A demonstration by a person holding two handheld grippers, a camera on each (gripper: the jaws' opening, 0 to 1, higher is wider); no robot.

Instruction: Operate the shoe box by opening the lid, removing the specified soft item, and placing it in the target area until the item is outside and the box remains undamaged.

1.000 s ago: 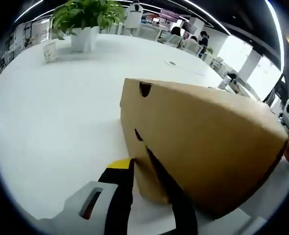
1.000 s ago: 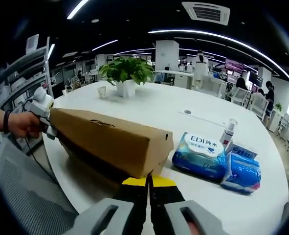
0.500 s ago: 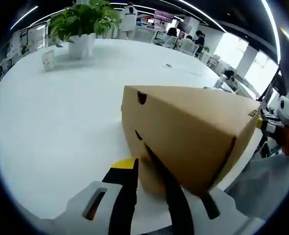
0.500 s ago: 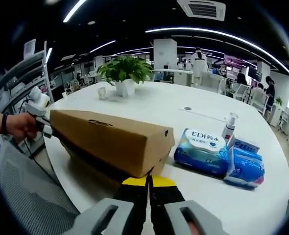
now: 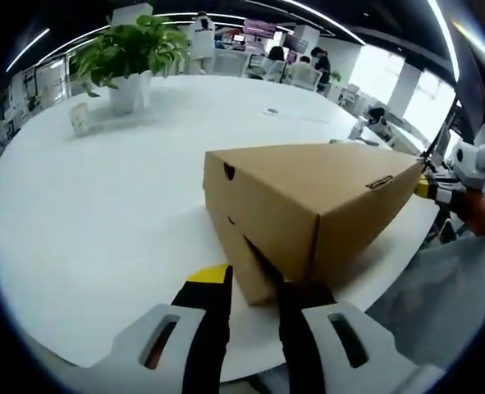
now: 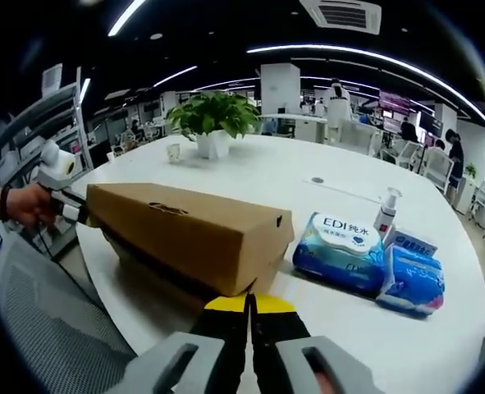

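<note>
White table (image 6: 258, 176) bears shoe box (image 6: 185, 234), wipes packs (image 6: 340, 253), potted plant (image 6: 213, 123)

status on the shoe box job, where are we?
Early. Nothing looks done: the brown cardboard shoe box sits on the round white table, lid slightly raised at one edge, no soft item out. In hand: both hand-held grippers, left and right, at opposite ends of the box. Left: open the lid, remove the item, place it.
</note>
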